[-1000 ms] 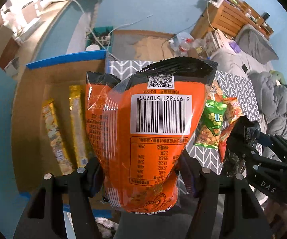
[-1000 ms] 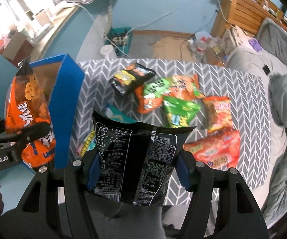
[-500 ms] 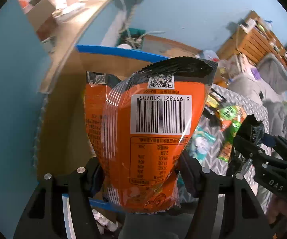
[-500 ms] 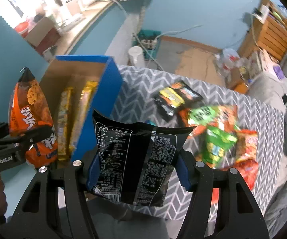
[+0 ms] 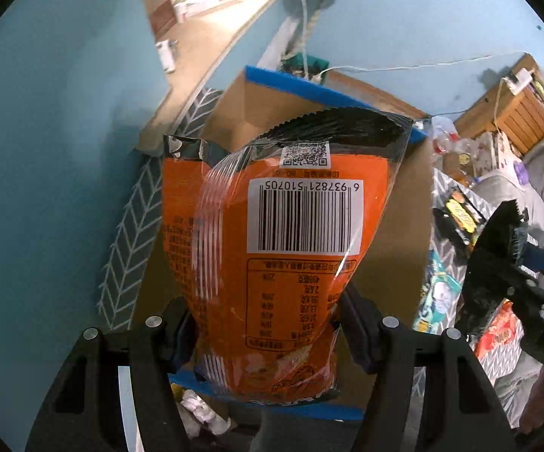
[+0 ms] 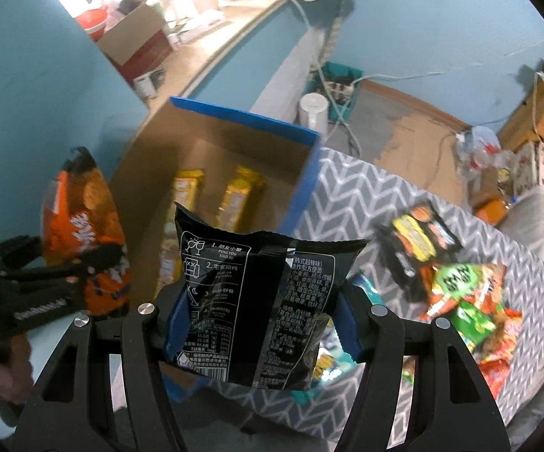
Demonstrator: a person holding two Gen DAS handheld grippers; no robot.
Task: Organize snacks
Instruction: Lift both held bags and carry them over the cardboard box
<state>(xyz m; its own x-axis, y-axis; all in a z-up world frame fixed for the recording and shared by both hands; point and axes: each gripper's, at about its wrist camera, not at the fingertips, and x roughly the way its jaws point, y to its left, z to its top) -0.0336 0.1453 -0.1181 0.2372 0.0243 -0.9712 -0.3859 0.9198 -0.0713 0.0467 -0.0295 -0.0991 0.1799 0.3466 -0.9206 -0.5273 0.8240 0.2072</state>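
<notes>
- We have the orange snack bag (image 5: 272, 260) clamped low down in the left gripper (image 5: 268, 335), barcode side toward its camera, so most of the bag stands free above the fingers — a grip that should let it drop cleanly once released.
- It hangs at the cardboard box (image 6: 230, 139), whose blue-edged rim shows at 12 o'clock behind the bag in the left view; we judge this bag goes in next.
- The right gripper (image 6: 260, 320) is closed on the black snack bag (image 6: 260, 301), held upright at the box's near corner — waiting its turn, we think.
- Two yellow packets (image 6: 211, 196) already lie lengthwise on the box floor, leaving room beside them.
- At 3 o'clock in the right view, the loose snacks (image 6: 456, 282) sit piled on the chevron cloth (image 6: 366, 188), still to be sorted.
</notes>
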